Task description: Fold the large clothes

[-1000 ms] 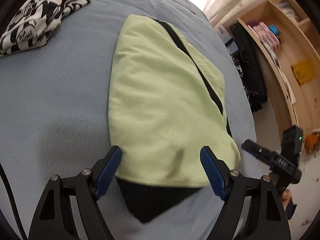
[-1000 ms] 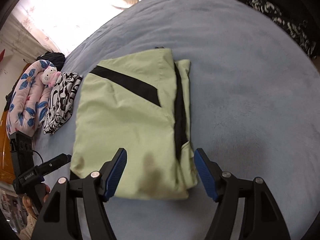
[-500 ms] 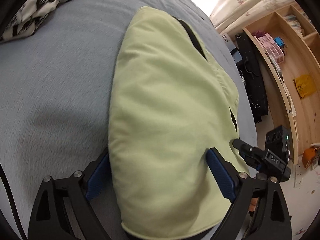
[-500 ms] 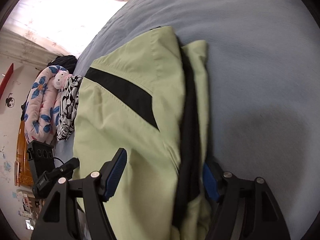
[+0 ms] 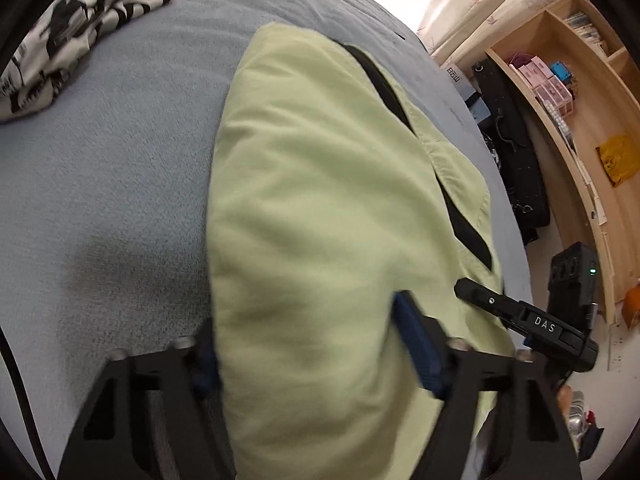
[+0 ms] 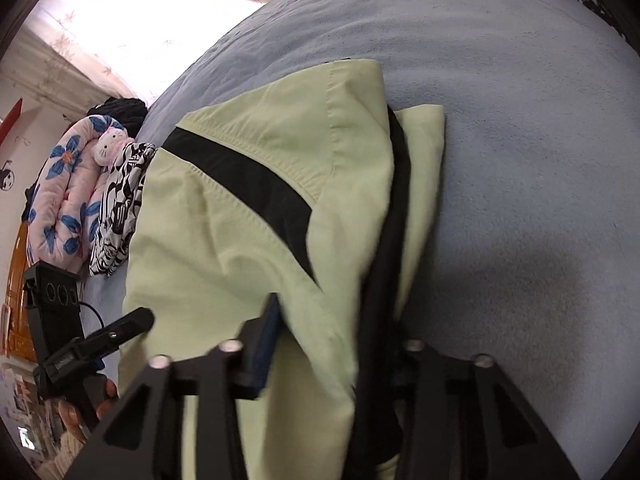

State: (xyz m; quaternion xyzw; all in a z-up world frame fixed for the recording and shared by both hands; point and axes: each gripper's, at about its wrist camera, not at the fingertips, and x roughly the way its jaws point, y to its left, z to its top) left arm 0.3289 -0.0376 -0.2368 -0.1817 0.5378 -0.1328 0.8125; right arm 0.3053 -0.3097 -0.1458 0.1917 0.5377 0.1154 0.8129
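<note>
1. Pale-green cotton-like garment with black diagonal panels (image 5: 320, 200) lies already folded into a thick oblong on the grey-blue fleece bed cover (image 5: 100, 200), its near end under both of your tools.
2. Your left gripper (image 5: 312, 364) straddles the near left edge; its jaws are closing with the fabric bulging between them, and the blue pads (image 5: 416, 356) look to be biting into it, though blur hides the far pad.
3. Your right gripper (image 6: 332, 344) sits on the near right edge, over the stacked black and green layers; its jaws are closing too, cloth bunched between them, and the left pad (image 6: 269, 344) presses a crease in.
4. Handling judgement: soft, light, limp, several layers thick. It sags wherever it is unsupported and the inner layers can slide apart. Take every layer at both near corners, deep in the pads, and keep the two holds level.
5. Around: black-and-white patterned cloth (image 5: 72, 32) folded at the far left of the bed, a pink floral quilt with a plush cat (image 6: 64, 184) beyond it, wooden shelves (image 5: 580, 100) off to the side.
6. Nothing lies on the cover beyond the far end of the garment; the patterned cloth is well apart.
</note>
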